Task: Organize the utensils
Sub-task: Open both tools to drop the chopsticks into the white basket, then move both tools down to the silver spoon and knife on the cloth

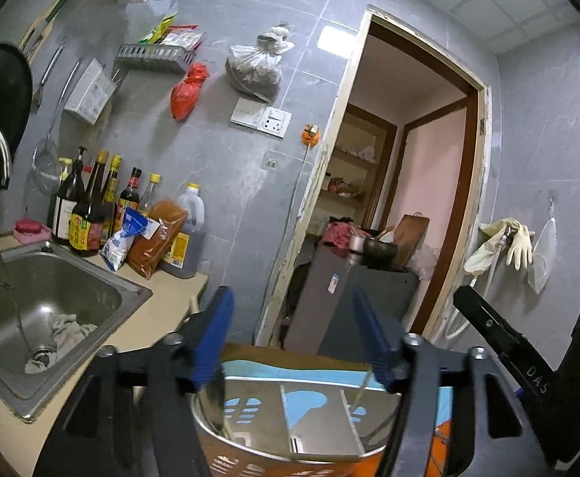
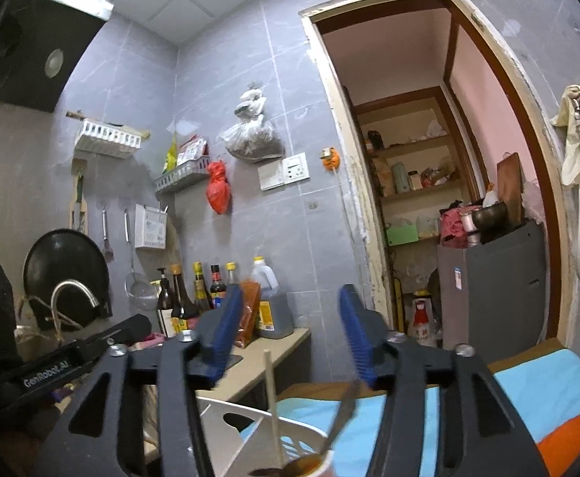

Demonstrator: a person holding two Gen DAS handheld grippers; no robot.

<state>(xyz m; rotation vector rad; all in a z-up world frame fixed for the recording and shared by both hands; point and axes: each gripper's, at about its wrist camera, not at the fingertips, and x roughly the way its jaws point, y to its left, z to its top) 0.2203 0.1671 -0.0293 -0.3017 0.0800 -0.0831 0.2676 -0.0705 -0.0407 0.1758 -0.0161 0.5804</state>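
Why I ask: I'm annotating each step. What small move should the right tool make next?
Probably lower the right tool and close it on the spoon. Its jaws are open and empty, and the spoon's handle leans just below them. The left tool, also open, hovers over the divided steel holder, a likely destination.

White lettering "GenRobot.AI" runs along a black gripper bar [image 2: 47, 373] at the lower left; white letters "DAS" mark a black gripper bar [image 1: 536, 377] at the lower right; bottle labels are unreadable
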